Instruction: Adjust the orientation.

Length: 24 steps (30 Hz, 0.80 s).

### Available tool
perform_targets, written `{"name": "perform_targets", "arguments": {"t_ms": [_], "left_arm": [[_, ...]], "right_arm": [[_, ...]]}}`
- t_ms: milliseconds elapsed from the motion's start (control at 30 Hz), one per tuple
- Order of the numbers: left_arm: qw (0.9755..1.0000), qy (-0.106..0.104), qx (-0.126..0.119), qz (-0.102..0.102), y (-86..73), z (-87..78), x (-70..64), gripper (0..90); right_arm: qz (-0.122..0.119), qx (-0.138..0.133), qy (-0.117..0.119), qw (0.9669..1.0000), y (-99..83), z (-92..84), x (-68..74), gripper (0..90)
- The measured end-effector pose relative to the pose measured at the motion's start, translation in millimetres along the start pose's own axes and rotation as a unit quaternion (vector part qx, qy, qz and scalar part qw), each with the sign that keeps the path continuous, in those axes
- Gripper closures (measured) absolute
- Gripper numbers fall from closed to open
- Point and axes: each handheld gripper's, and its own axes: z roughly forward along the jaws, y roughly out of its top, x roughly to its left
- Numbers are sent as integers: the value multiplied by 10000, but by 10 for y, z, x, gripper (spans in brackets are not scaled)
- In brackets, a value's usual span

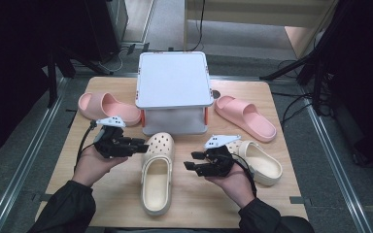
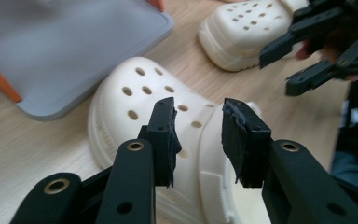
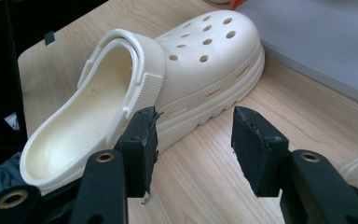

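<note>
- A cream clog (image 1: 157,171) was laid on the table (image 1: 272,102), toe toward the shelf (image 1: 174,80), between the two grippers; it was judged to be the thing being worked on.
- The left gripper (image 1: 138,144) was held level at the clog's toe side, just beside the holed upper. Its jaws were parted, and nothing was gripped between them; in the left gripper view (image 2: 198,140) the clog's upper was seen through the gap, not pinched.
- The right gripper (image 1: 193,161) was held level on the other side, a little apart from the clog. Its jaws were spread wide and empty; bare wood was seen between them in the right gripper view (image 3: 193,149).
- Both grippers were pointed inward, probably so that the clog could be taken from either side.
- A second cream clog (image 1: 258,161) was left by the right hand (image 1: 235,182), seemingly awaiting its turn.
- Two pink slides (image 1: 108,108) (image 1: 245,116) were placed either side of the shelf, clear of the work.
</note>
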Motion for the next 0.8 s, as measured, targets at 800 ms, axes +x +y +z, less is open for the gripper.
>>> {"name": "perform_targets", "arguments": {"t_ms": [800], "left_arm": [[9985, 535, -115, -61, 666, -217, 326, 769]], "right_arm": [[199, 55, 61, 9998, 99, 51, 166, 541]]}}
